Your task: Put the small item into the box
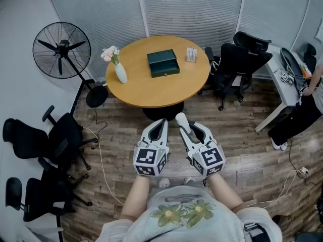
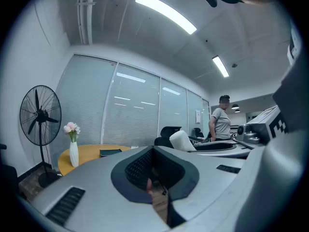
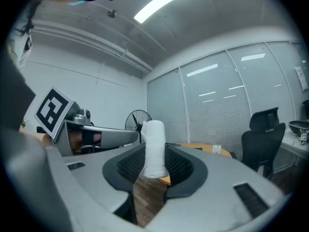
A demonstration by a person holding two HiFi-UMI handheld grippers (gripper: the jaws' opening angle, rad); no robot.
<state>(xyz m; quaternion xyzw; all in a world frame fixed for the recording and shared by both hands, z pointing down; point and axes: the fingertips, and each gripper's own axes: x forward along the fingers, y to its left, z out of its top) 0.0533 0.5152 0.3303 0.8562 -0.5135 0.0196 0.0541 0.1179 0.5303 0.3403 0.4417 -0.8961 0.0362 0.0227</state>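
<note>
Round wooden table: the round wooden table (image 1: 146, 91) stands in front of the blind-covered glass wall. Everything below is placed from it.
Dark green box: a dark green rectangular box (image 1: 163, 63) sits near the middle of the table top. From here I cannot tell whether its lid is up.
Small item: a small white roll (image 3: 154, 149) of soft, cloth-like material is well short of the table, above the wood-plank floor (image 1: 242, 150). It stands upright between the right gripper's pads.
Right gripper: the right gripper (image 1: 192, 129) is clenched on the roll's lower half. It is held level and aimed at the table, probably so the roll travels without tipping.
Left gripper: the left gripper (image 1: 157, 129) sits just beside its partner on the near side of the table. Its tips are drawn together on nothing, and it looks free to deal with the box.
On the table: a white vase of pink flowers (image 1: 120, 72) stands at the left edge and a small card stand (image 1: 191, 54) at the far right edge. Both are off the line to the box.
Around the table: a black pedestal fan (image 1: 61, 50) is to its left and black office chairs (image 1: 237, 59) to its right. Beyond them a person (image 1: 313, 92) stands at a white desk.
Stage: the roll is in hand but not yet in the box. The person has the whole gap to the table to cross.
Risk: a soft roll gripped low could lean or slip on the way.
</note>
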